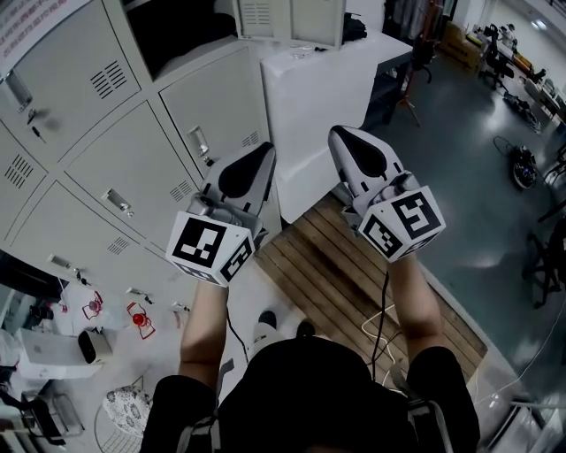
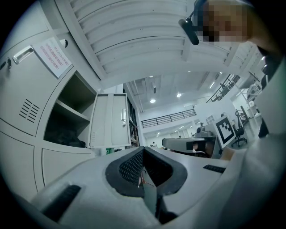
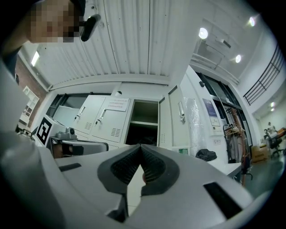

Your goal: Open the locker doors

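A bank of grey lockers (image 1: 133,177) fills the left of the head view, with handled doors (image 1: 217,119) closed. One upper compartment (image 1: 177,31) stands open, its door (image 1: 292,18) swung outward. The open compartment (image 2: 67,116) and door (image 2: 109,120) also show in the left gripper view. In the right gripper view the open compartment (image 3: 143,120) sits beside closed doors (image 3: 100,118). My left gripper (image 1: 263,152) and right gripper (image 1: 338,134) hover side by side in front of the lockers, apart from them. Both the left gripper (image 2: 143,148) and the right gripper (image 3: 140,146) are shut and hold nothing.
A white cabinet (image 1: 327,97) stands just right of the lockers. A wooden pallet (image 1: 354,274) lies under my right arm. A wire basket (image 1: 124,411), red items (image 1: 140,320) and a white device (image 1: 53,349) sit on the floor at lower left. Cables (image 1: 380,323) trail by my feet.
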Demonstrator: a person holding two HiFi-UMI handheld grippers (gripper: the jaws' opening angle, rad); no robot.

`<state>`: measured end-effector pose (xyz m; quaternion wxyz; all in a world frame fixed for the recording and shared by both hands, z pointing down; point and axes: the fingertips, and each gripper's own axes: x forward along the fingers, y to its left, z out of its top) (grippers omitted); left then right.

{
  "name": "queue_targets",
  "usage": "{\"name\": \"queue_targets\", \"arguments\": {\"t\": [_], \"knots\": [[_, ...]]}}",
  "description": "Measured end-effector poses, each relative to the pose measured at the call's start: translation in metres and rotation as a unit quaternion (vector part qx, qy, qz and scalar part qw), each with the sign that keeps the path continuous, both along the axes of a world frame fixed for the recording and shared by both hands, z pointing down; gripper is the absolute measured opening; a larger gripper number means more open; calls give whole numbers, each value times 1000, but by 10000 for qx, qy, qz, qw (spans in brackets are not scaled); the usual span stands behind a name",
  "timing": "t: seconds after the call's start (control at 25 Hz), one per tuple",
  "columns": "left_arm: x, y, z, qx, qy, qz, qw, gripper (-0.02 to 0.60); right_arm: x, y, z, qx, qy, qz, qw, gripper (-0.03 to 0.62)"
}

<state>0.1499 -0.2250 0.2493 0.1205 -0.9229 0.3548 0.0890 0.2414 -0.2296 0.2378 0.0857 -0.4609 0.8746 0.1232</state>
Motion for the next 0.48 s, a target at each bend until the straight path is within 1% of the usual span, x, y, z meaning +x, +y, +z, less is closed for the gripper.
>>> {"name": "queue_targets", "arguments": {"t": [0.24, 0.48], "knots": [[3, 3, -2, 12, 21, 41, 10000, 15, -2, 5, -1, 58, 126, 39, 9999, 6], [5, 4, -3, 29, 11, 75, 10000, 15, -1, 6, -1, 46, 147, 59, 9999, 5]]}}
